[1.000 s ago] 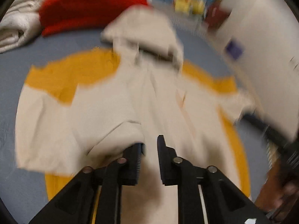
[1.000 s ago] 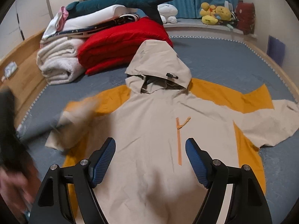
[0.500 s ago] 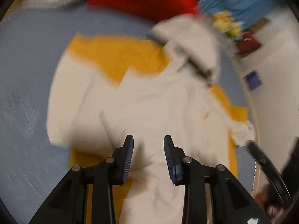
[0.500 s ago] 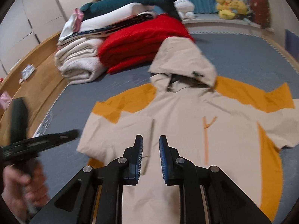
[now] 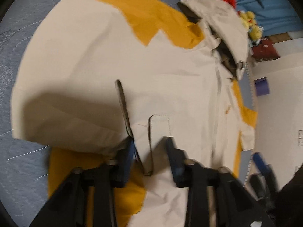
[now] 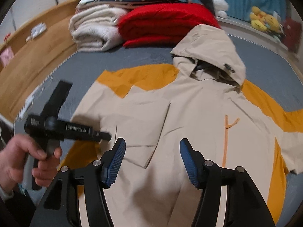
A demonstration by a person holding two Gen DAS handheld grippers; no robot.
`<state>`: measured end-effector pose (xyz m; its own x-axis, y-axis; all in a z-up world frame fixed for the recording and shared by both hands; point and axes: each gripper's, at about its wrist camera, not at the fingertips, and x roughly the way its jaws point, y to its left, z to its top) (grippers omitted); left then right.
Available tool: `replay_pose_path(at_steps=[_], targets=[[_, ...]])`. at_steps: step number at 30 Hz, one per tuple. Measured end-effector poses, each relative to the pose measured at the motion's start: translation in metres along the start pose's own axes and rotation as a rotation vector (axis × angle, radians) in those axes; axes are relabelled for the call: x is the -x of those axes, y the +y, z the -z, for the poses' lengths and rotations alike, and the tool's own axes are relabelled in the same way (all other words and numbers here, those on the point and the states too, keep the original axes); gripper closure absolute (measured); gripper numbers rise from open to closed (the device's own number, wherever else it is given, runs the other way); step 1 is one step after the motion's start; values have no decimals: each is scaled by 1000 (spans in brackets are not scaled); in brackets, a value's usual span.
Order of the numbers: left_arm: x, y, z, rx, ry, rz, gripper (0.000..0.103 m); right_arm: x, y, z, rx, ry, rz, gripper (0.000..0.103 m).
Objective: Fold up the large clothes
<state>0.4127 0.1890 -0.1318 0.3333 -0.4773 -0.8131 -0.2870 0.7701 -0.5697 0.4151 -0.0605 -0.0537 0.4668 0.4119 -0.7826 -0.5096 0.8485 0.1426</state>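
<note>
A beige and orange hooded jacket (image 6: 189,123) lies front up on the bed, hood (image 6: 208,53) at the far end. One sleeve (image 5: 75,104) is folded in over the chest, its cuff near my left gripper (image 5: 149,147). That gripper hovers low over the cuff with its jaws standing apart, pressing on nothing; the cuff tab lies under the gap. In the right wrist view the left gripper (image 6: 106,136) shows side-on, held by a hand (image 6: 28,157). My right gripper (image 6: 152,147) hangs over the jacket's lower front, jaws opening, nothing between them. The other sleeve (image 6: 284,123) lies spread out.
A red quilt (image 6: 166,24) and rolled white blankets (image 6: 94,30) are stacked at the far end of the grey-blue mattress (image 6: 132,56). A wooden bed frame (image 6: 28,62) runs along the left. Plush toys (image 6: 263,20) sit by the blue curtain.
The left gripper dropped closer to the jacket and rolled, and its jaws widened. The near sleeve now lies folded over the chest. The right gripper's jaws narrowed, then spread apart again.
</note>
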Motion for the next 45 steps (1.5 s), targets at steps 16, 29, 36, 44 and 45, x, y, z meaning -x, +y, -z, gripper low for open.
replay_pose_path(at_steps=[16, 29, 36, 44, 45], targets=[[31, -101, 20, -249, 0, 390, 103, -11, 35, 14, 152, -10, 38, 43], [55, -86, 7, -237, -125, 247, 87, 10, -6, -3, 17, -96, 87, 92], [76, -53, -11, -237, -287, -73, 87, 31, -139, -3, -307, -94, 237, 93], [30, -36, -12, -252, -197, -215, 87, 13, -257, 37, -584, 27, 302, 93], [23, -35, -10, -264, -185, -231, 87, 10, -263, 42, -598, 47, 304, 92]])
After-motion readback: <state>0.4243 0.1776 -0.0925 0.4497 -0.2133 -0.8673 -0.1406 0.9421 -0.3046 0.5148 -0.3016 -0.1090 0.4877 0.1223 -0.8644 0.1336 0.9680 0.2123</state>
